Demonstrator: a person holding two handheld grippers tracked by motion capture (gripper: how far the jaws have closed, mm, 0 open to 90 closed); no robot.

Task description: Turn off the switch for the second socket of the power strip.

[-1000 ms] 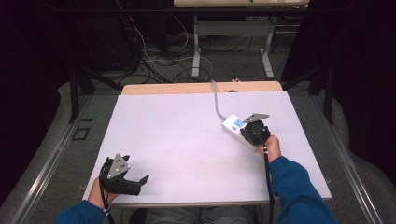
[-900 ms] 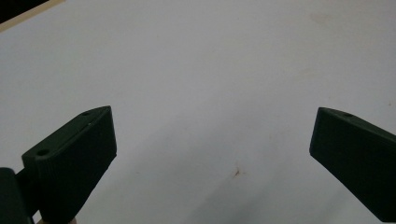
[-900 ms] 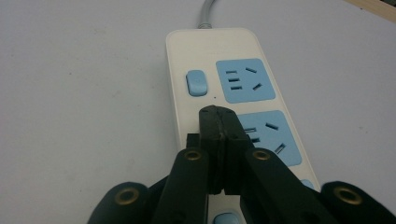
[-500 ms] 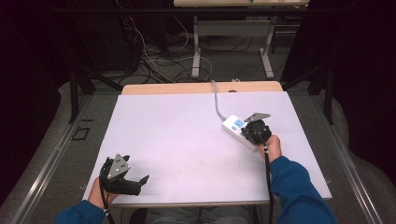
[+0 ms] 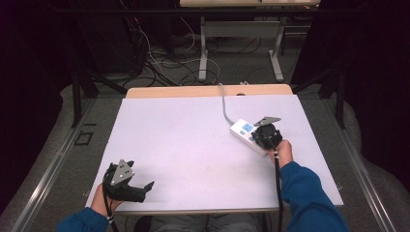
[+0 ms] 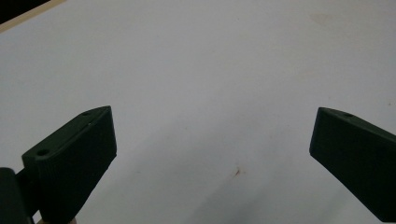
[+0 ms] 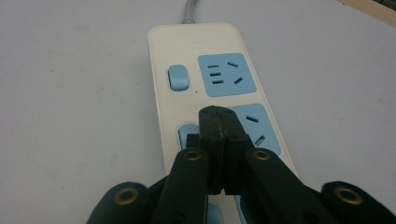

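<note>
a: starting from the high view. where's the power strip (image 5: pixel 247 136) relative to my tools?

b: on the right half of the bench (image 5: pixel 183 145), lying on a diagonal: its grey cord (image 5: pixel 225 107) leaves the far-left end, and the body runs toward the near right. my right tool (image 5: pixel 267 135) sits over its near end. my left tool (image 5: pixel 126 182) is at the near-left corner of the bench, well apart from it, so the right hand is plainly the nearer one.

a: left gripper view?

b: the left tool (image 6: pixel 210 154) has its jaws spread wide with bare bench (image 6: pixel 210 70) between them, holding nothing.

a: and the right gripper view?

b: here the power strip (image 7: pixel 163 93) runs straight away from me, long axis in line with the right tool (image 7: pixel 219 126). the jaws are pressed together, nothing gripped, and the closed tip sits over the second row, between the second blue switch (image 7: pixel 186 134) and the second socket (image 7: pixel 256 126). the first switch (image 7: pixel 178 77) and first socket (image 7: pixel 226 74) lie farther along, toward the cord.

a: so the move?

b: i'd judge a press on that second switch. it lies just left of the tip, so i'd nudge left and down; i can't tell if the tip is touching yet.
</note>
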